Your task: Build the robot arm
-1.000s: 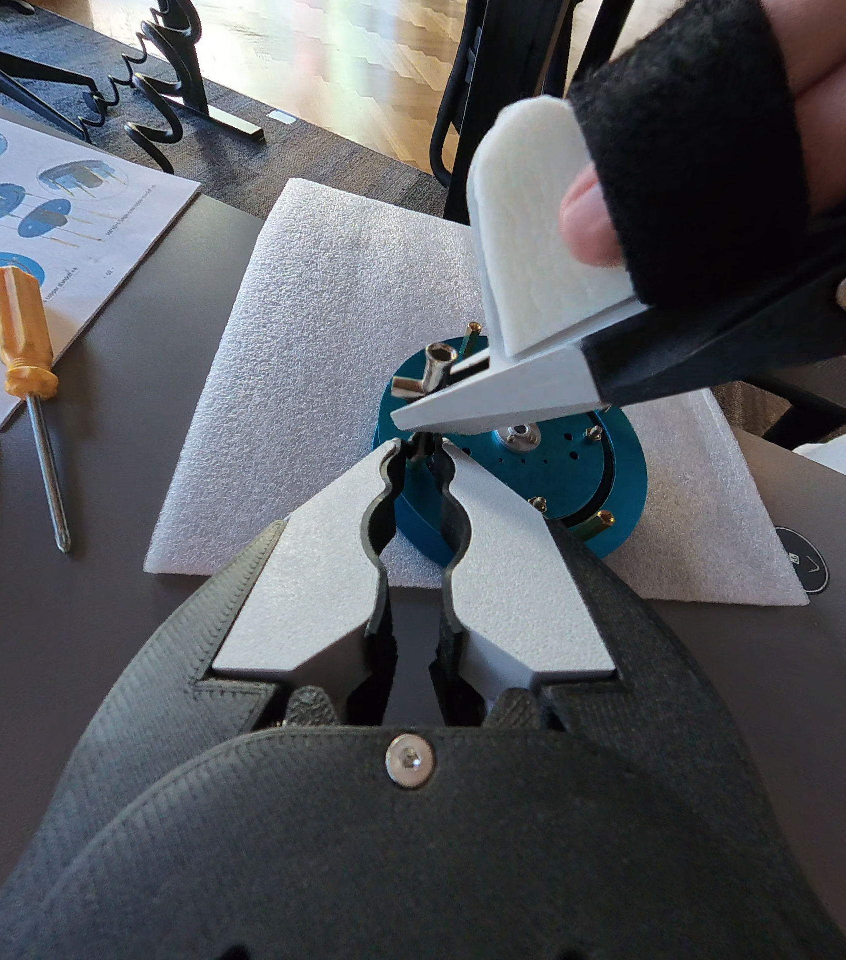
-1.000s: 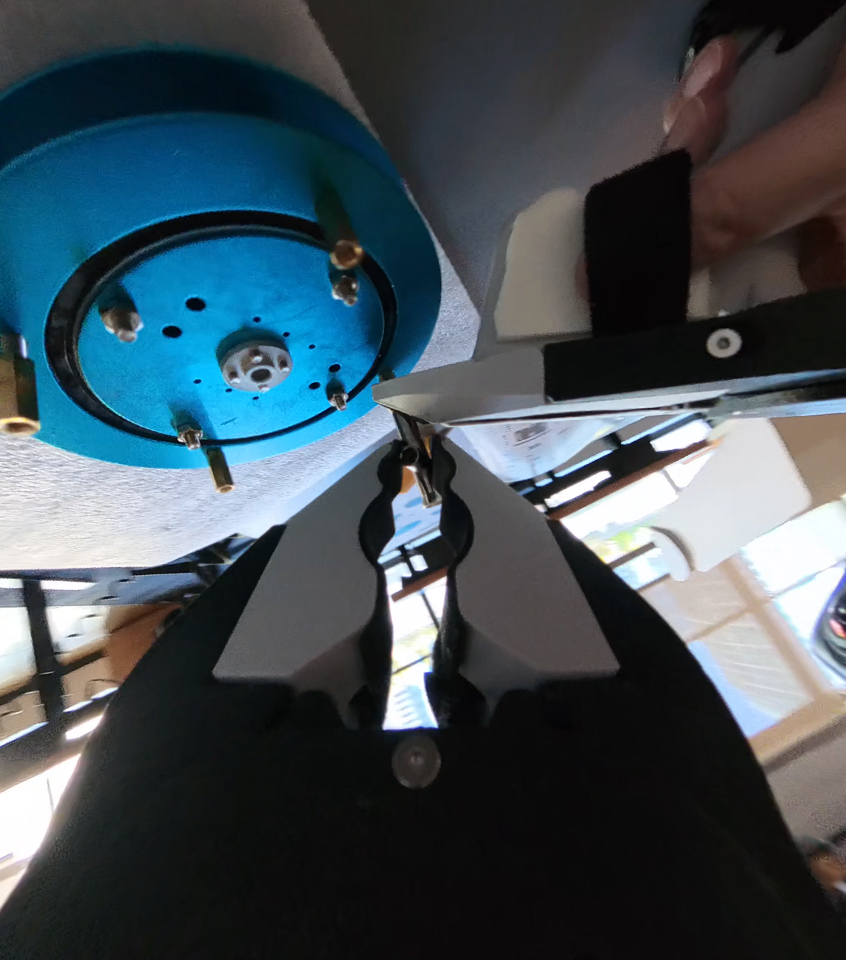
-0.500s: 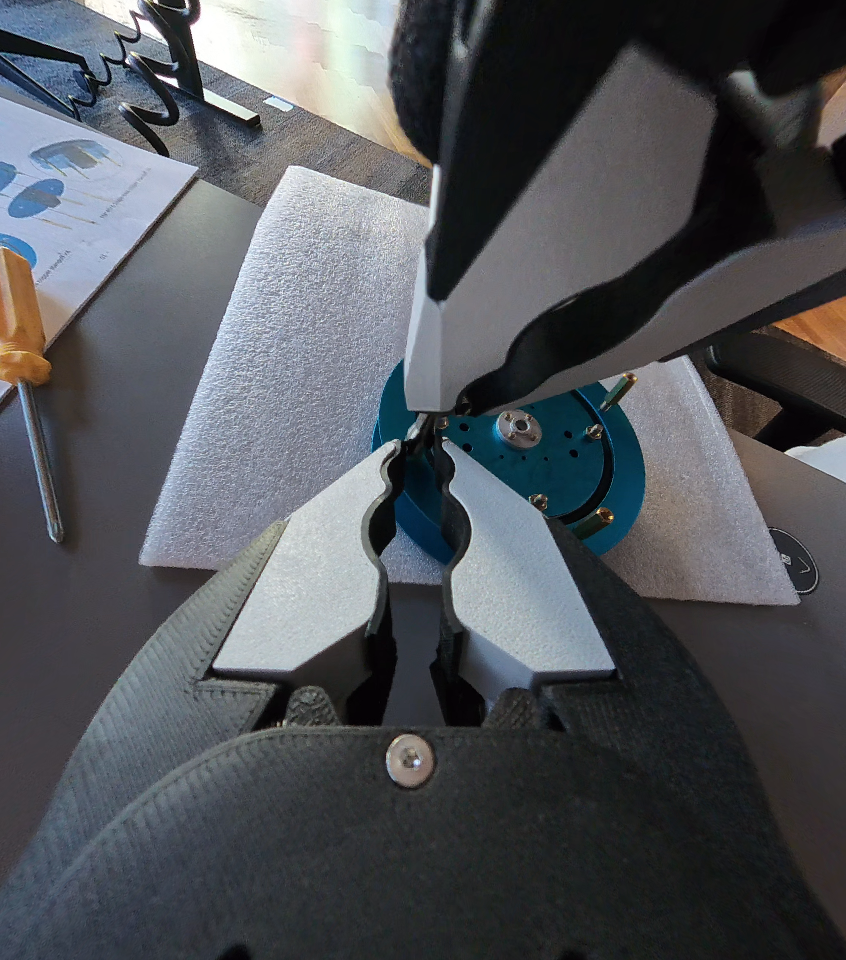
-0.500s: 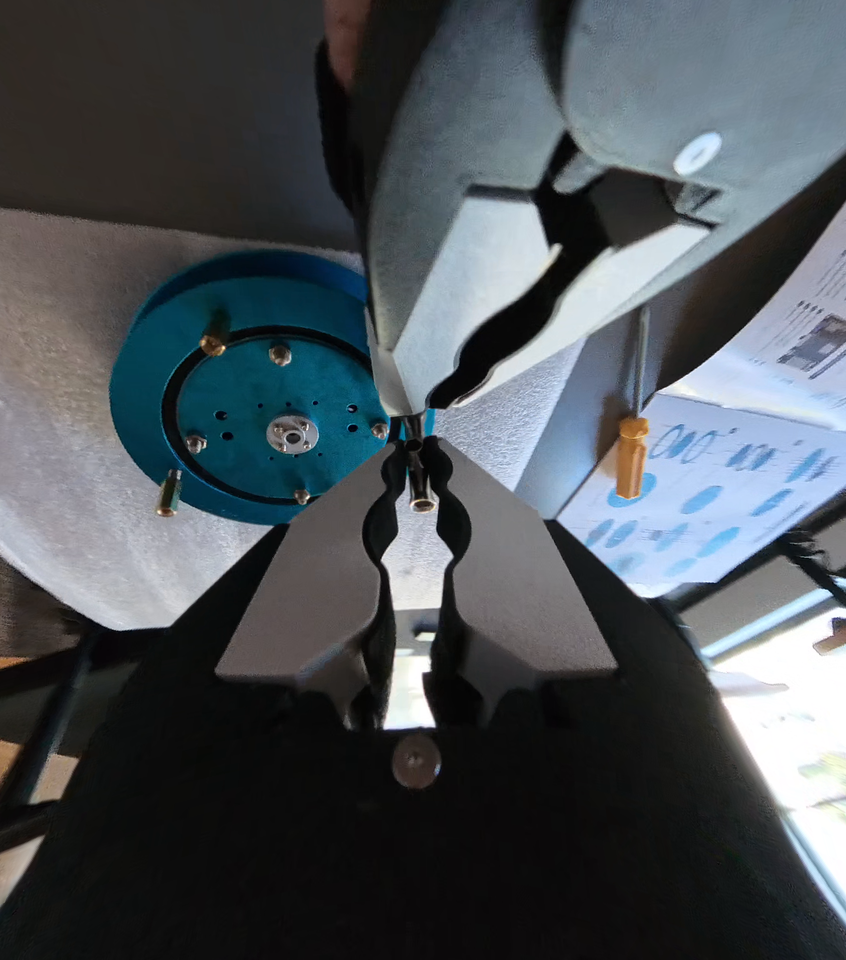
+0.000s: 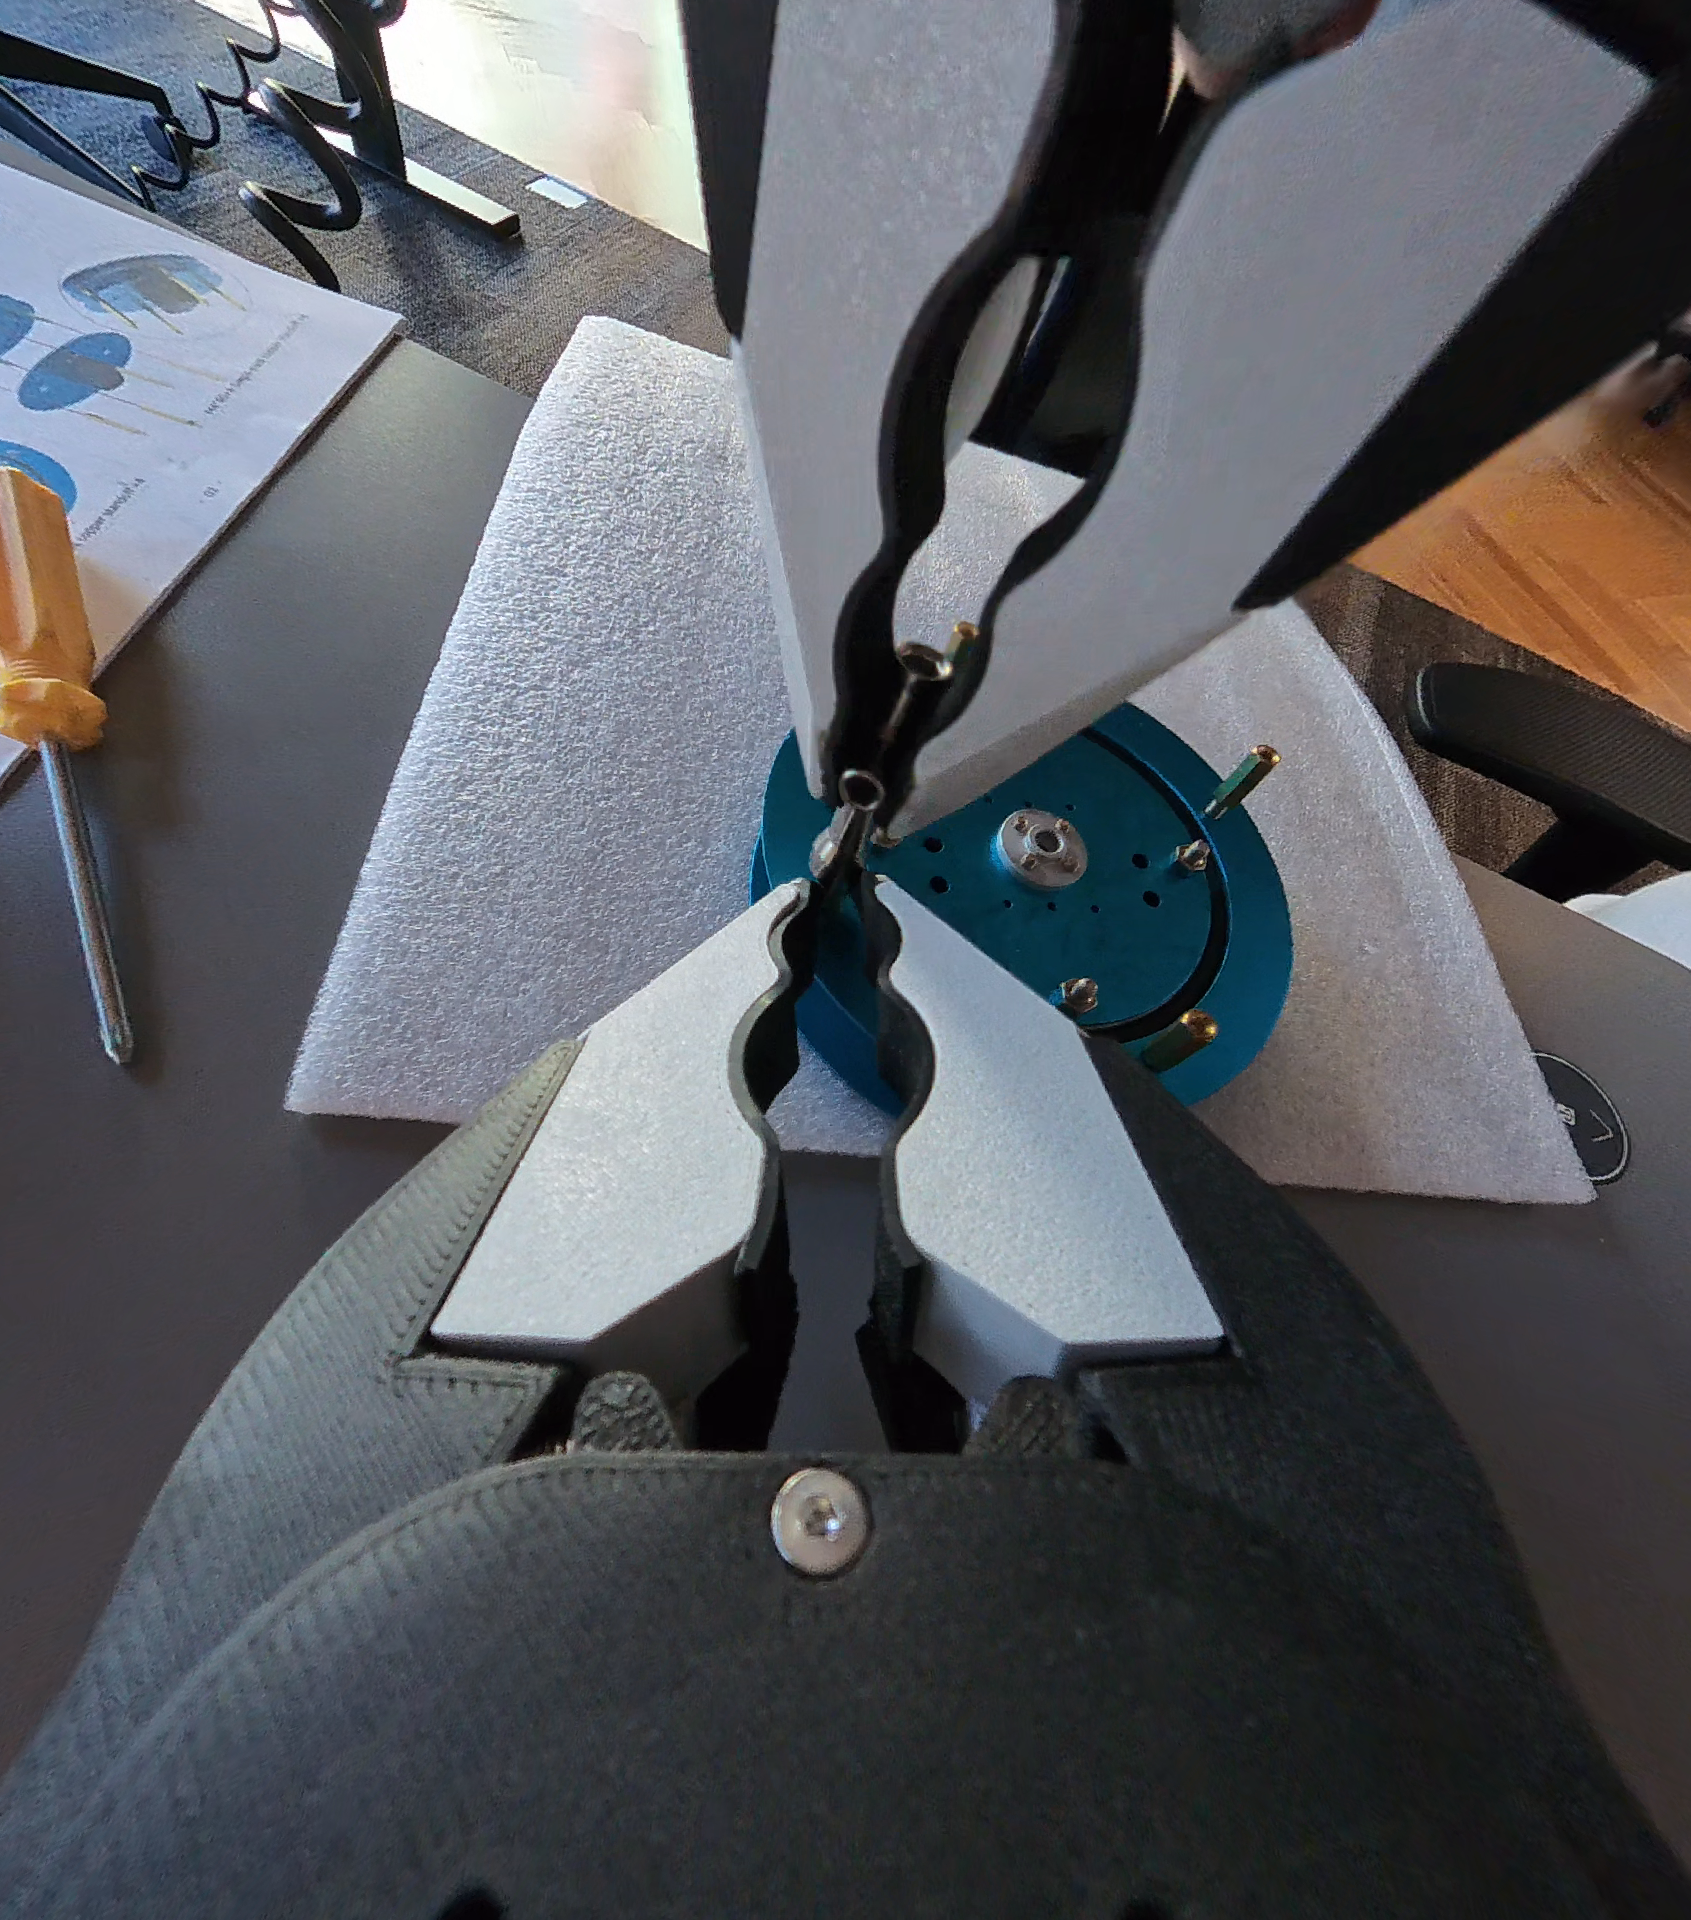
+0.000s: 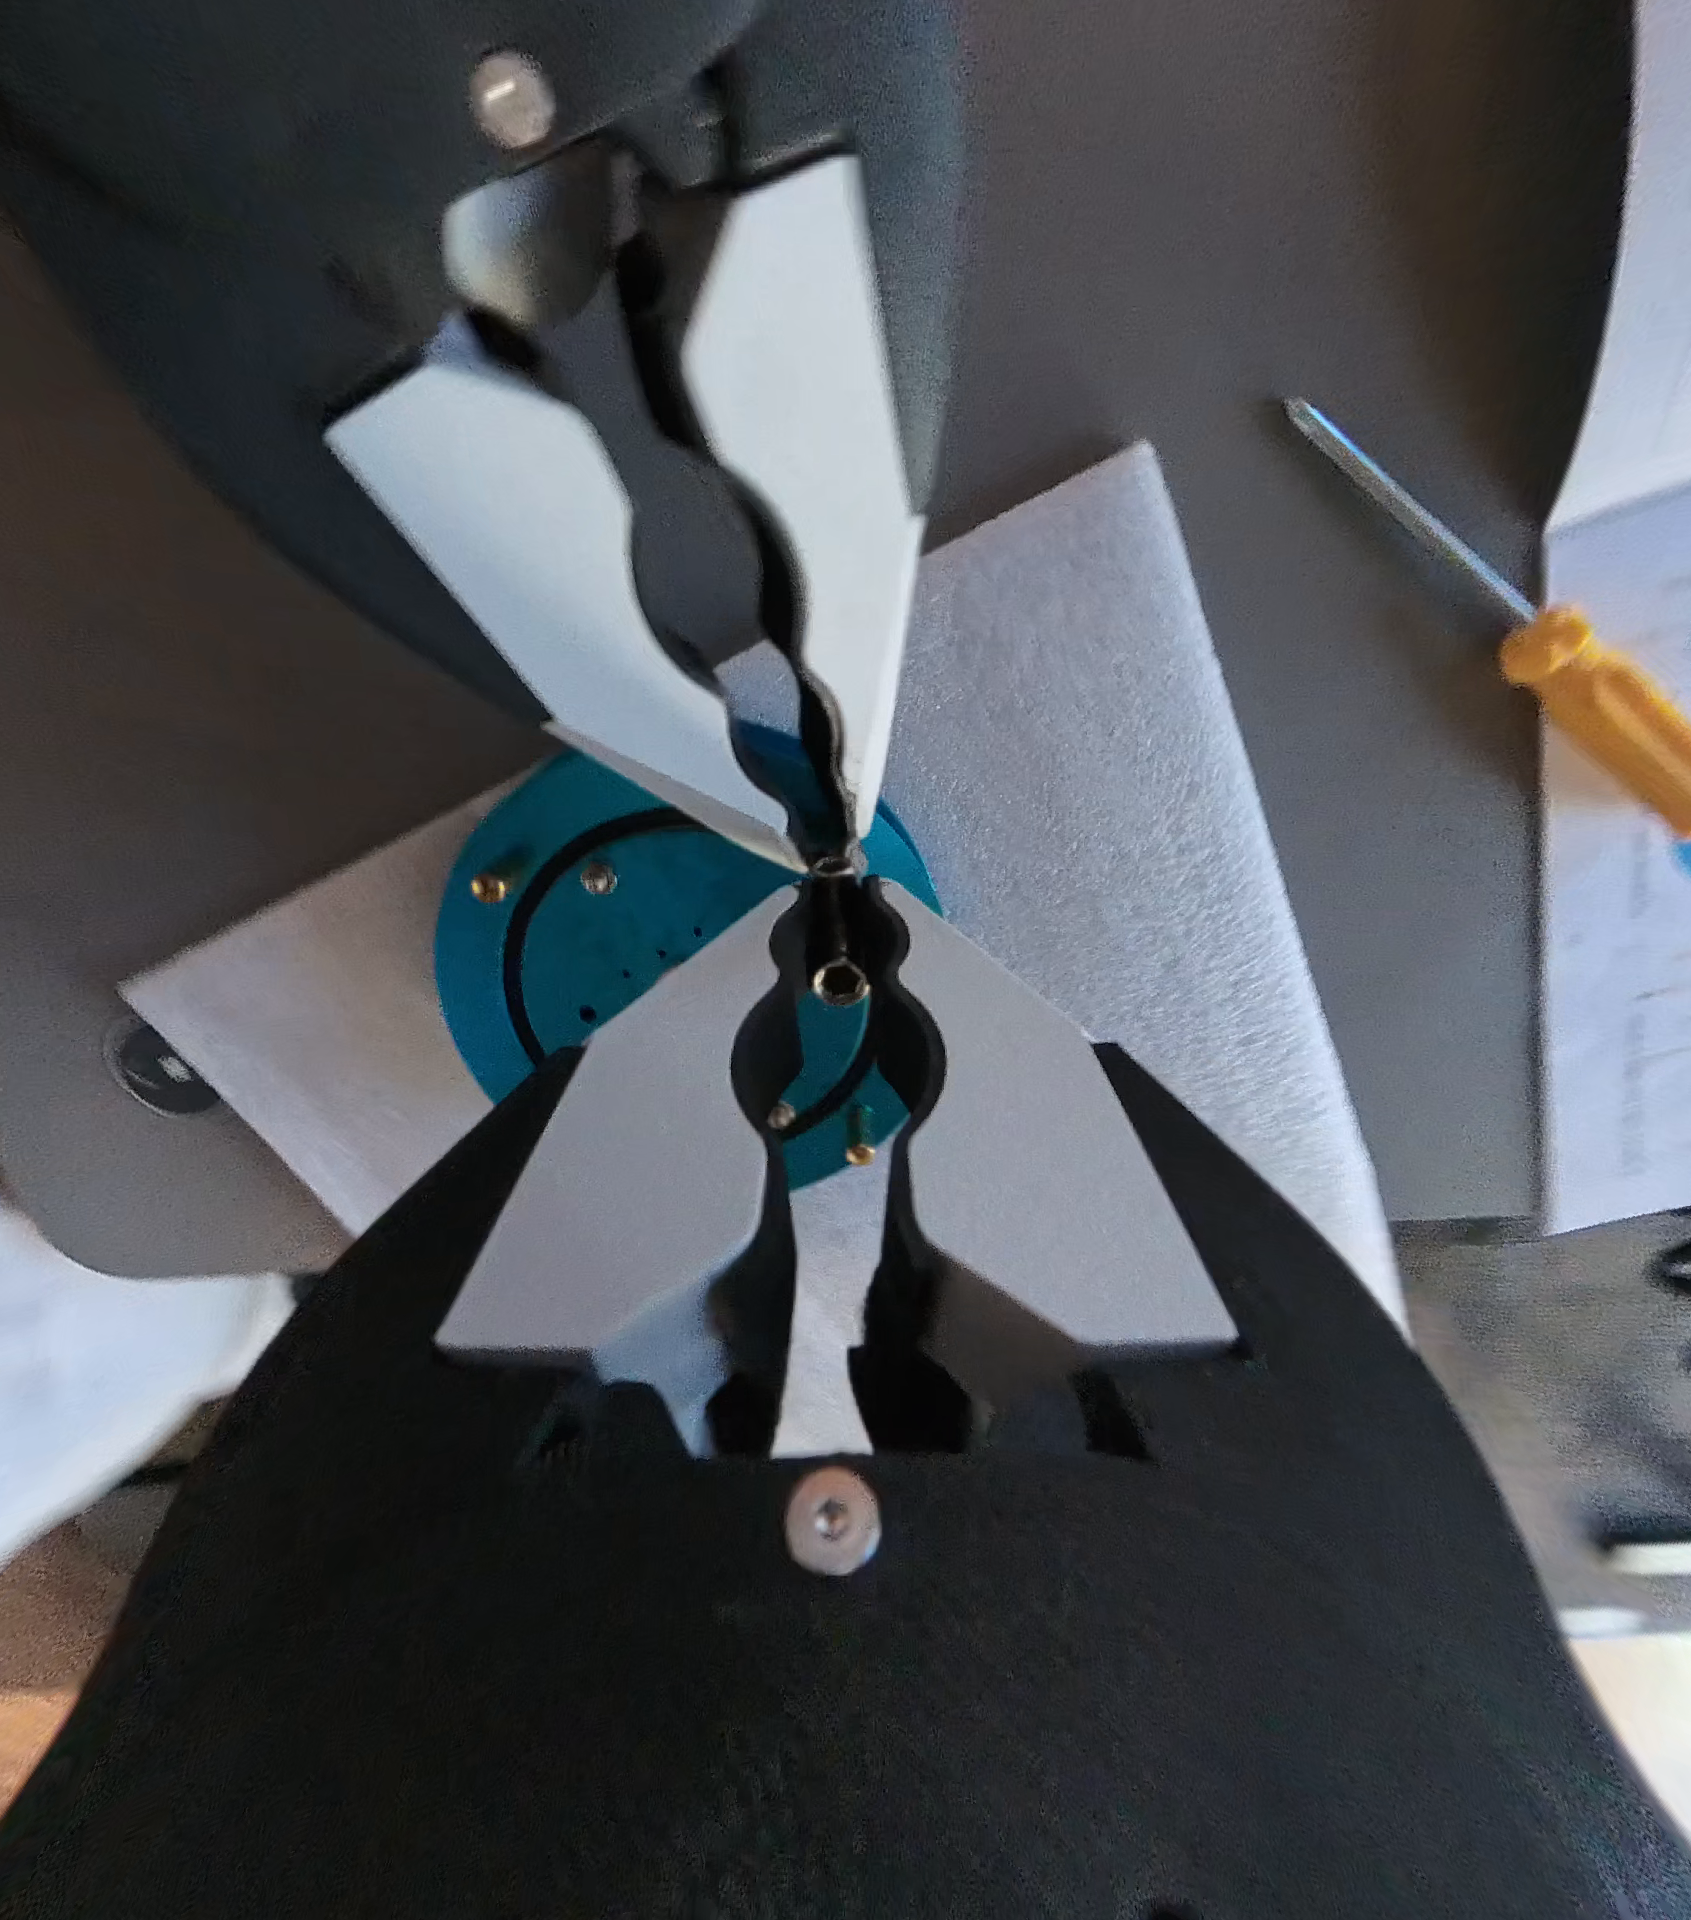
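Note:
A blue metal disc (image 5: 1080,914) with brass standoffs (image 5: 1179,1039) lies on a white foam sheet (image 5: 560,727). My left gripper (image 5: 836,896) hovers just above the disc's near-left rim, shut on a small silver metal part (image 5: 836,844). My right gripper (image 5: 862,781) comes in from above, tip to tip with it, shut on a slim dark metal standoff (image 5: 914,691) that runs along its fingers. In the right wrist view the right gripper (image 6: 836,883) holds the standoff (image 6: 836,961), hex end towards the camera. The left gripper (image 6: 825,844) meets its far end over the disc (image 6: 612,935).
A yellow-handled screwdriver (image 5: 30,623) lies on the dark table (image 5: 145,1195) to the left, partly on a printed sheet of blue diagrams (image 5: 93,343). A black coiled wire stand (image 5: 301,187) is at the back left. A dark chair (image 5: 1589,769) is at the right. Less than 4 cm separates the two grippers' tips.
The right gripper has turned about its axis and swung round to face the left gripper tip to tip, still gripping the standoff. The left gripper has stayed nearly still.

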`<act>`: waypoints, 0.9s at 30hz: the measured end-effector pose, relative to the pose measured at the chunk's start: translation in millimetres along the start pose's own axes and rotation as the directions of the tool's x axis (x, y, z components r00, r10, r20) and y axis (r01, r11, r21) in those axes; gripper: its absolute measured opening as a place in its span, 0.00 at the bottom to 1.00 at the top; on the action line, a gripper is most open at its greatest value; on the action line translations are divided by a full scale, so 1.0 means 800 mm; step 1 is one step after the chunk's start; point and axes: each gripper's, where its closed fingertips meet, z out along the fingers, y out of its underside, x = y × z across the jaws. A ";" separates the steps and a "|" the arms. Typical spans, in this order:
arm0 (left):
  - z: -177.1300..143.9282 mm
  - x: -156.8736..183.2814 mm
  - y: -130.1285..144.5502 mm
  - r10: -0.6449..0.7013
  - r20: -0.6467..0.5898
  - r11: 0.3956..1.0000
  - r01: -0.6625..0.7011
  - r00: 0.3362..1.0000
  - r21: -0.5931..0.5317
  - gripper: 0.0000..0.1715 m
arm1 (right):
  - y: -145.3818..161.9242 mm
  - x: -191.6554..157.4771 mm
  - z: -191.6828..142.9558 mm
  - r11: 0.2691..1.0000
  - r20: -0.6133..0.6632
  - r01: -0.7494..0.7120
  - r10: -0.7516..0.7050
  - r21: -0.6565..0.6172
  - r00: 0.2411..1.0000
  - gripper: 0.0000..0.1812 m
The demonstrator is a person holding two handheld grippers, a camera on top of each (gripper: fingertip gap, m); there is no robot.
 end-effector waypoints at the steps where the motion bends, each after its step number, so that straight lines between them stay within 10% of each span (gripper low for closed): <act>1: 0.000 -0.001 0.000 0.000 0.002 1.000 0.000 1.000 0.000 0.03 | -0.001 0.001 0.000 0.997 0.016 -0.079 0.079 0.024 0.997 0.03; 27: 0.005 0.000 -0.007 0.158 0.105 0.987 -0.159 0.982 0.002 0.05 | -0.003 0.001 -0.002 0.851 0.114 -0.524 0.518 0.028 0.847 0.03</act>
